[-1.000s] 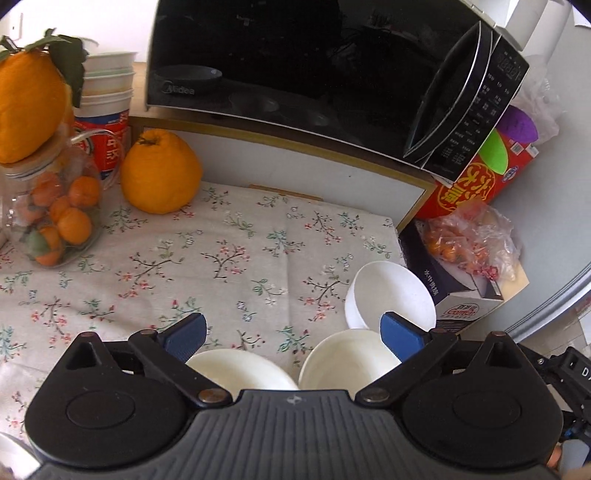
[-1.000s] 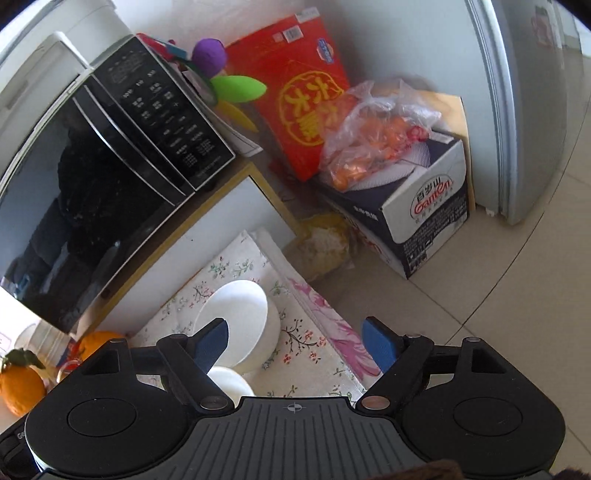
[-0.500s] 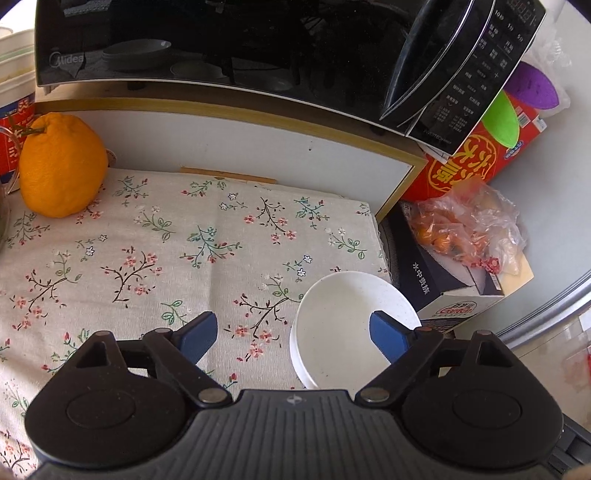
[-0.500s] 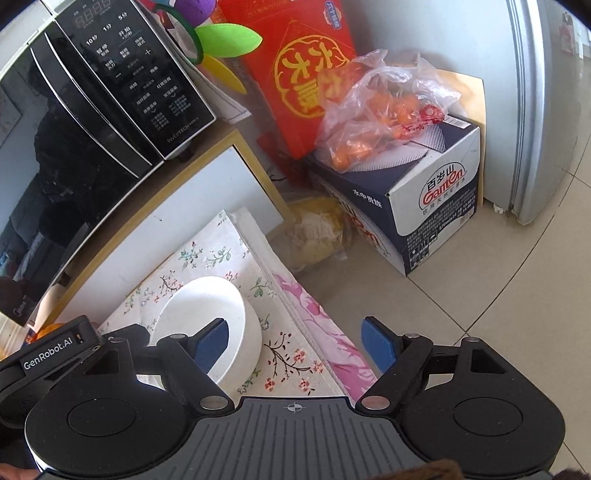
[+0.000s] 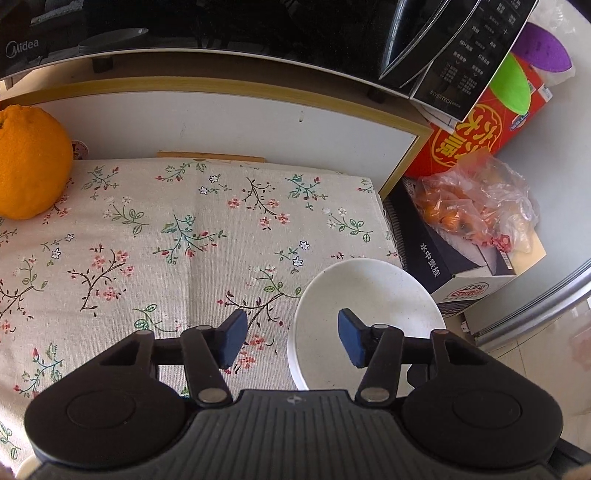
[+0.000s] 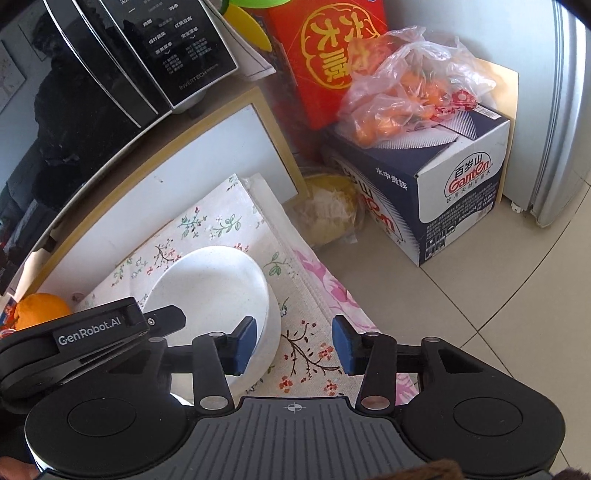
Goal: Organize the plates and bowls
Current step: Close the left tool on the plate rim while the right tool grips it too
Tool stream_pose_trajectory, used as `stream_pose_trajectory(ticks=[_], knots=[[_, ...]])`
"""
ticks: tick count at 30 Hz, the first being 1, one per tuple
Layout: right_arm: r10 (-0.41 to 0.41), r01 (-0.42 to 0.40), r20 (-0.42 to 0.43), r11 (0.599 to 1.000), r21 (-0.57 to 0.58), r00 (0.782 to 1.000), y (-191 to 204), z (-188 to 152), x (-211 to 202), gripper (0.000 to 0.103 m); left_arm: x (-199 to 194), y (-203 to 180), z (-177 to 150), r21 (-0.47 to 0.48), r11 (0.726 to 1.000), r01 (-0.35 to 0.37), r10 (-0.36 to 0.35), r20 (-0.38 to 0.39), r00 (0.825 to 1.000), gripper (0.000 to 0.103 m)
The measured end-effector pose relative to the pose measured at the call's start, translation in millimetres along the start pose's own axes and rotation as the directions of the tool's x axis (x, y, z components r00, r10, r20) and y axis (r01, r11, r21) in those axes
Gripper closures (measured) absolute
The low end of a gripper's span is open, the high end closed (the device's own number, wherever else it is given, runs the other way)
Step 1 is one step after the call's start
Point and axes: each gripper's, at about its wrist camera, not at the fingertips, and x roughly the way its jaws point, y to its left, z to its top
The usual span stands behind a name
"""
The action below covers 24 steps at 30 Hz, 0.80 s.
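Note:
A white bowl (image 5: 373, 306) sits on the floral cloth (image 5: 184, 240) near the table's right edge. My left gripper (image 5: 291, 343) straddles its left rim, with the right pad over the inside and the left pad over the cloth. Its jaws are closing and neither pad touches the bowl. In the right wrist view the same bowl (image 6: 210, 288) has its right wall between the closing jaws of my right gripper (image 6: 293, 347). The left pad is over the bowl's inside, the right pad is over the cloth, and a gap shows on both sides.
A black microwave (image 5: 221, 29) stands on a shelf behind the cloth, and a large orange fruit (image 5: 29, 162) lies at the far left. Beyond the table's right edge are a carton (image 6: 443, 192), a bag of oranges (image 6: 399, 96), a red box (image 6: 325, 62) and tiled floor (image 6: 480, 302).
Both grippers came down and closer to the white bowl and their jaws narrowed around its rim. The left view swung right, so the jar and two other bowls left the frame.

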Motion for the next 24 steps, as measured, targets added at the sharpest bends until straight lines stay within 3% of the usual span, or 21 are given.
stream_pose_trajectory(ticks=[4,6,9,16,24], knots=[[-0.005,0.005,-0.012,1.0,-0.021,1.0,5,-2,5,0.079,5,1,0,0.007,1.0,0.013,-0.012,-0.01,1.0,0.076],[-0.014,0.014,-0.015,1.0,-0.027,1.0,6,-4,7,0.084,7,0,0,0.015,1.0,0.01,-0.01,-0.011,1.0,0.089],[0.001,-0.001,-0.018,1.0,-0.027,1.0,7,-4,8,0.092,6,-3,-1,0.03,0.999,0.031,-0.03,-0.005,1.0,0.095],[0.01,-0.01,0.011,1.0,-0.023,1.0,6,-3,0,0.094,-2,-10,0,0.068,0.997,0.037,-0.039,0.028,0.999,0.095],[0.068,-0.066,0.12,0.998,-0.017,0.991,11,4,-28,0.094,-28,-13,8,0.074,0.996,0.059,-0.066,0.104,0.992,0.096]])
